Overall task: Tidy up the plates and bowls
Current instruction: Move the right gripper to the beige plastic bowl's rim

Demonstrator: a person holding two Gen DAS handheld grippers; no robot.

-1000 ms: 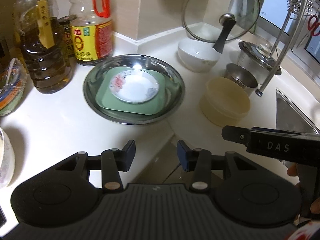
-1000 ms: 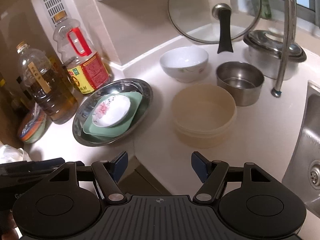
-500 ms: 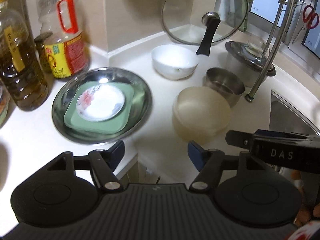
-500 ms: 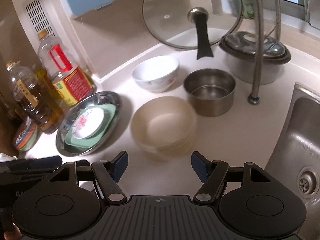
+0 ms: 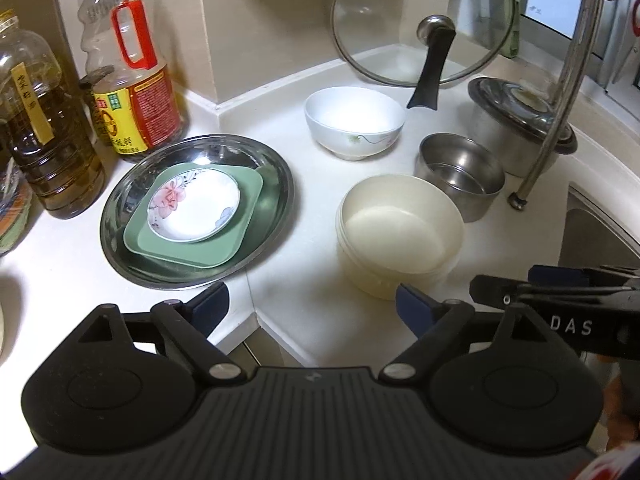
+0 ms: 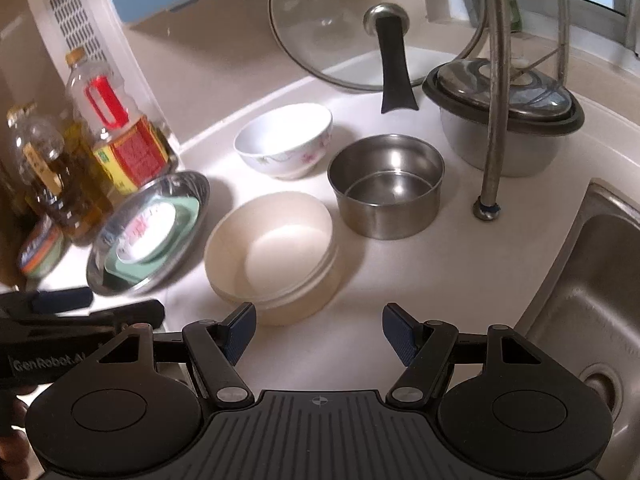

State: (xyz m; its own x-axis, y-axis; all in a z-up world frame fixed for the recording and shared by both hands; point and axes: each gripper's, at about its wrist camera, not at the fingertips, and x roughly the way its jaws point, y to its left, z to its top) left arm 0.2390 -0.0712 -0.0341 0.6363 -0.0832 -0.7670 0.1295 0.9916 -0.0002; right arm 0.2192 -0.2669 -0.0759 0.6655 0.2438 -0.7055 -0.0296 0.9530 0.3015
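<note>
Left gripper: jaws spread, empty, at counter's front edge.
Right gripper: jaws spread, empty, just before cream bowl.
Floral saucer: on green plate, inside steel dish.
White bowl: near back corner.

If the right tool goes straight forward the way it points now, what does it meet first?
Most likely the cream bowl: it sits just ahead of the open right tool, slightly toward its left finger. The steel bowl lies farther behind. Depth is hard to judge in this fisheye view.
</note>
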